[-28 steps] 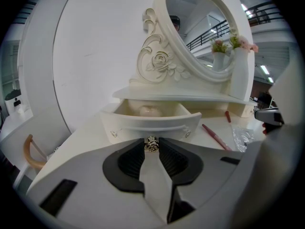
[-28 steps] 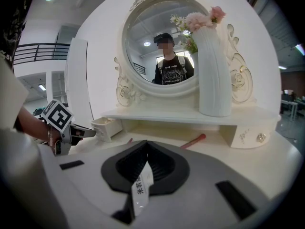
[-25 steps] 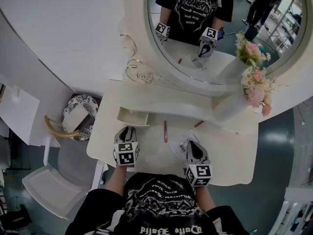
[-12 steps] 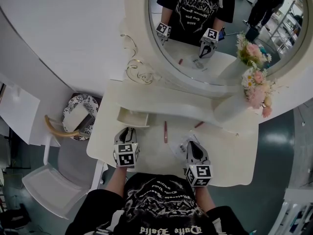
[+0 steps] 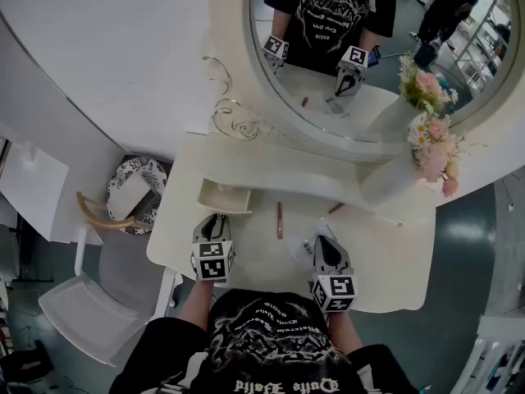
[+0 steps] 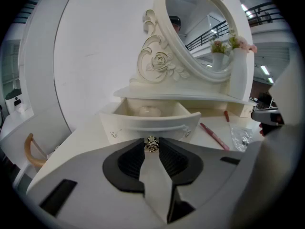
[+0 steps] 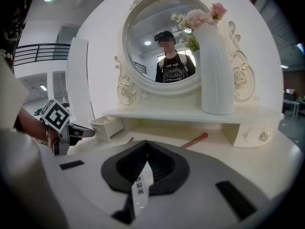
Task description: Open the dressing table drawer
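The left gripper (image 5: 215, 220) has its jaws clamped on the small metal knob (image 6: 151, 144) of the drawer (image 6: 143, 124); the drawer stands partly out, dead ahead, sliding along the jaws toward the person; the right gripper (image 7: 144, 151), closed and empty, sits farther off.

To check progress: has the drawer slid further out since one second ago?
No. In the head view the drawer sticks out from the shelf as before, equally far from the red pen.
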{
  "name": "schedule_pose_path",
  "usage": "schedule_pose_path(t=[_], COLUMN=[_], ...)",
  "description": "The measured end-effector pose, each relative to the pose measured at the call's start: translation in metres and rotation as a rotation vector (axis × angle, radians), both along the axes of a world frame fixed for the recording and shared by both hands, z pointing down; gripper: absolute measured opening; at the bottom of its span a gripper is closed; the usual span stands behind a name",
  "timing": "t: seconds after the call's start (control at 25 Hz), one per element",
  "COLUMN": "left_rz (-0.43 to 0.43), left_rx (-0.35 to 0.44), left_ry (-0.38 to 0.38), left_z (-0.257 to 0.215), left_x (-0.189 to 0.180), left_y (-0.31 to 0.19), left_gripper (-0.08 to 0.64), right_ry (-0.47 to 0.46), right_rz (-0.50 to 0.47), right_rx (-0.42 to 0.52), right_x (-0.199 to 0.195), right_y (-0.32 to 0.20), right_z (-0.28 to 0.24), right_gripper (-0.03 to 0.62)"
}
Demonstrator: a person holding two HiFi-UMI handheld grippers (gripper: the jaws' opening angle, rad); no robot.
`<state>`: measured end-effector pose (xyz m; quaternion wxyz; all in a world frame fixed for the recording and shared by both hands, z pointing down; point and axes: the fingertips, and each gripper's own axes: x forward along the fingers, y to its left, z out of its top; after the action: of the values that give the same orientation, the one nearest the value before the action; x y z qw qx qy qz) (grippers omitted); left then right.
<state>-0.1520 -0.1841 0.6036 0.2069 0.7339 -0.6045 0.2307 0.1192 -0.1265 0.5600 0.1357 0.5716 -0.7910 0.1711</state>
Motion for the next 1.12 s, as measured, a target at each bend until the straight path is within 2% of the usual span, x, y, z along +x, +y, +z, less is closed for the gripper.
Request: schedule_pose_path(t=[0.32,0.4,0.52,0.6,1.12], left_rz=[-0.014,-0.024,-0.041,-0.031,-0.029], left_rx=[0.014,0.017,0.022,0.019,0.000], left_ry=[0.011,0.040,0.100,0.114,0.175], left_z=[0.001,0.000,-0.001,0.000,0.004], left_x=[0.000,0.001,-0.001,0.000,0.008], left_y=[0.000,0.000,0.001,0.002,0.016], left_gripper=[0.103,0.103,0.155,0.184,0.189], right_ry=[0.000,-0.002,-0.002,-0.002,-0.004], right_rz=[0.002,0.001,0.000,-0.001,-0.015], right_rx=[-0.005,-0.007,-0.012,-0.016,-0.037], right_x=[0.002,0.002,0.001,0.001,-0.003], right_y=[0.001,0.001,0.002,0.003,0.005], right_z=[0.002,0.002,0.003,0.004,0.011], right_gripper=[0.011,0.011,0.011,0.011,0.011])
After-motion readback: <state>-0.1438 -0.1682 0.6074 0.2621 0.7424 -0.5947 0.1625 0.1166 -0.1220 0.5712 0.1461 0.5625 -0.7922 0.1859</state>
